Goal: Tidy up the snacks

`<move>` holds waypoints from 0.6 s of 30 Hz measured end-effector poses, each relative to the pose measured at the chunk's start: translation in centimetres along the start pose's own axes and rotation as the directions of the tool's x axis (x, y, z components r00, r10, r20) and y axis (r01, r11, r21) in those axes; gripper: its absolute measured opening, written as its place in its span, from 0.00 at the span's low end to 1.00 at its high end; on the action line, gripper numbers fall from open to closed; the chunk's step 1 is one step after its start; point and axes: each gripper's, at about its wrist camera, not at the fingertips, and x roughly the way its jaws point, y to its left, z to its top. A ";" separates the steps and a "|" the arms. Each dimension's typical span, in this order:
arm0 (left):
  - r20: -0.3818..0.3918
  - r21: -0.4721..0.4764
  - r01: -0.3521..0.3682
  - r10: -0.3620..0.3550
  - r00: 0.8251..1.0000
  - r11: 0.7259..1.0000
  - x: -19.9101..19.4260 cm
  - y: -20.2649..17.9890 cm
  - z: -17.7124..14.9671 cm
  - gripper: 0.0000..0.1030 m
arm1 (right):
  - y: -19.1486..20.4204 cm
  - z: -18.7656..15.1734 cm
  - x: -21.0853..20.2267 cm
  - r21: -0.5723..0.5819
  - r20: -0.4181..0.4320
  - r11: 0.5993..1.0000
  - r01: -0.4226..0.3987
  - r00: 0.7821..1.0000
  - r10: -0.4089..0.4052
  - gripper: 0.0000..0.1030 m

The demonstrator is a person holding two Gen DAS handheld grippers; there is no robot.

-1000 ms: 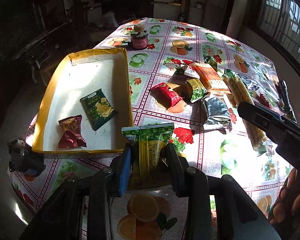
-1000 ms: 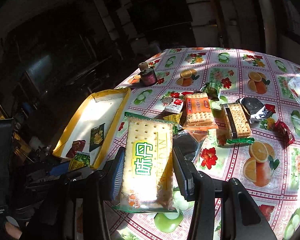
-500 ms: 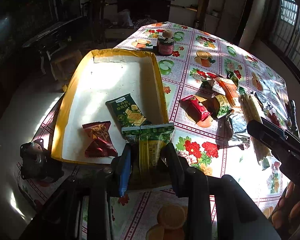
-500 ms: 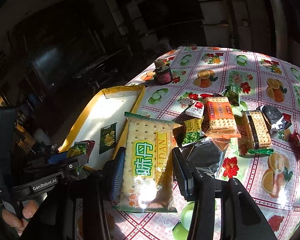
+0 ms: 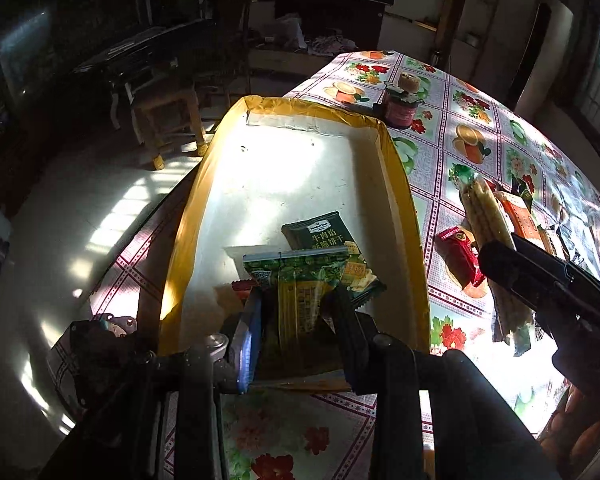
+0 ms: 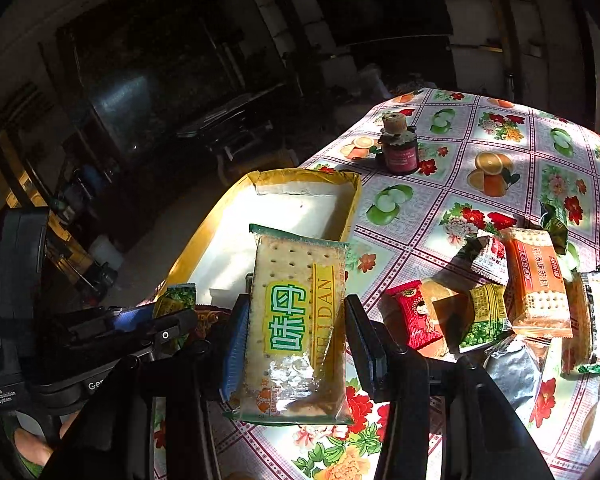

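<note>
My left gripper (image 5: 296,300) is shut on a green-and-yellow snack packet (image 5: 300,300) and holds it above the near end of the yellow-rimmed white tray (image 5: 404,200). A dark green biscuit packet (image 5: 324,236) lies in the tray just beyond it. My right gripper (image 6: 296,316) is shut on a large cracker pack (image 6: 296,320) with green lettering, above the table beside the tray (image 6: 354,204). The cracker pack also shows edge-on in the left wrist view (image 5: 496,248). The left gripper with its packet (image 6: 174,300) shows at the left of the right wrist view.
Loose snacks lie on the fruit-print tablecloth (image 6: 500,152) right of the tray: a red packet (image 6: 416,316), a small green-yellow packet (image 6: 484,316), an orange cracker pack (image 6: 540,280), a silver wrapper (image 6: 512,368). A dark jar (image 6: 400,148) stands behind the tray. The table edge drops to the floor at left.
Both grippers have moved left toward the tray. The left gripper now holds its packet over the tray's near end, covering the red packet there. Both remain shut.
</note>
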 end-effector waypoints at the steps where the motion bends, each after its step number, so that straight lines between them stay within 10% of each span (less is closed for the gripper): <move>1: -0.003 -0.001 -0.002 0.002 1.000 1.000 0.3 0.1 0.2 0.32 | 0.3 0.4 0.7 -0.007 -0.006 1.000 -0.007 1.000 0.007 0.48; 18: -0.080 -0.027 -0.040 0.037 0.996 0.999 5.3 1.9 1.7 0.32 | 2.3 2.7 12.5 -0.093 -0.172 0.995 -0.044 0.985 0.027 0.48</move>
